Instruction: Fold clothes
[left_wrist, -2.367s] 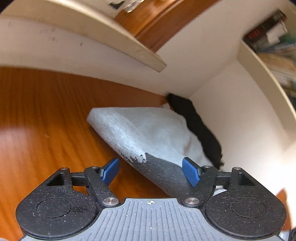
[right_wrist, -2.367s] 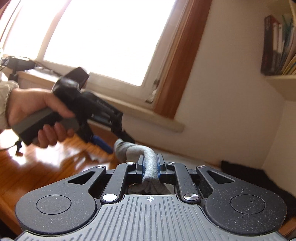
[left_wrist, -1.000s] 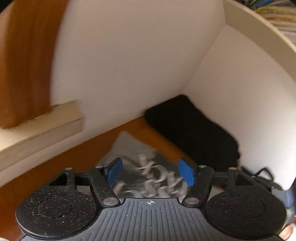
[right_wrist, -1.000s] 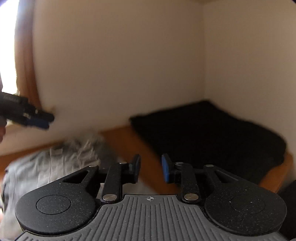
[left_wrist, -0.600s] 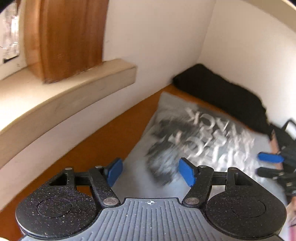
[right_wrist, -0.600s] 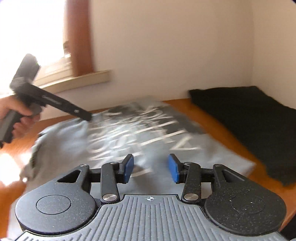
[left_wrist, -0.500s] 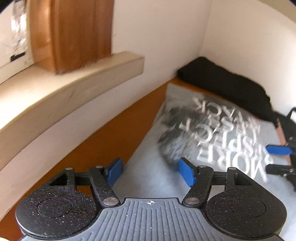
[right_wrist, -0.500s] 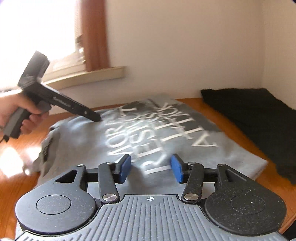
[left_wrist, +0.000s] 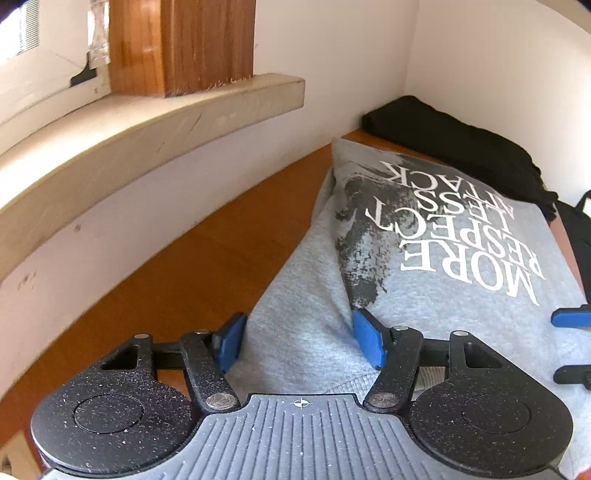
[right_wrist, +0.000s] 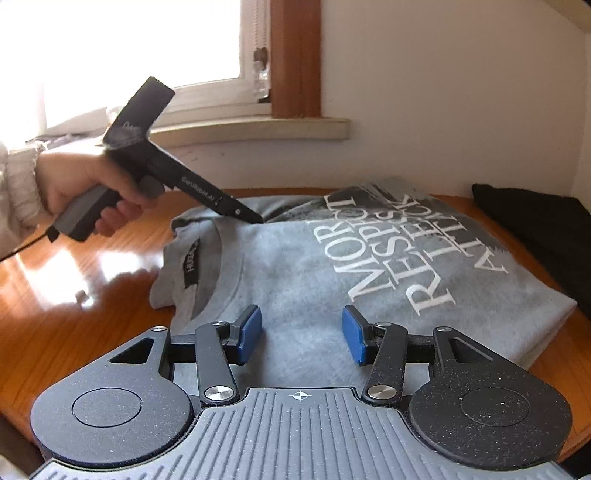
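The grey sweatshirt lies printed side up on the wooden desk, its sides already tucked in so that it makes a long, narrow slab; just beyond its far end, in the corner by the wall, sits a black garment. By the look of the thick, fleecy knit, it should be soft and limp, light enough for one gripper to lift, not slippery and not fragile, though a doubled edge will sag and slide open if pinched through only one layer. The firmest places to take hold are likely the ribbed collar or the two near corners at the shoulders, catching all layers at once. Its long axis runs from the collar, nearest the person, away toward the corner where the black garment lies; the white lettering reads along that line, its top toward the collar. The left gripper hovers low over the left edge near the collar, jaws wide apart and empty. The right gripper hangs over the chest just past the collar, its jaws likewise apart with nothing between them. The shape fits either a fold half done or one awaiting a last halving.
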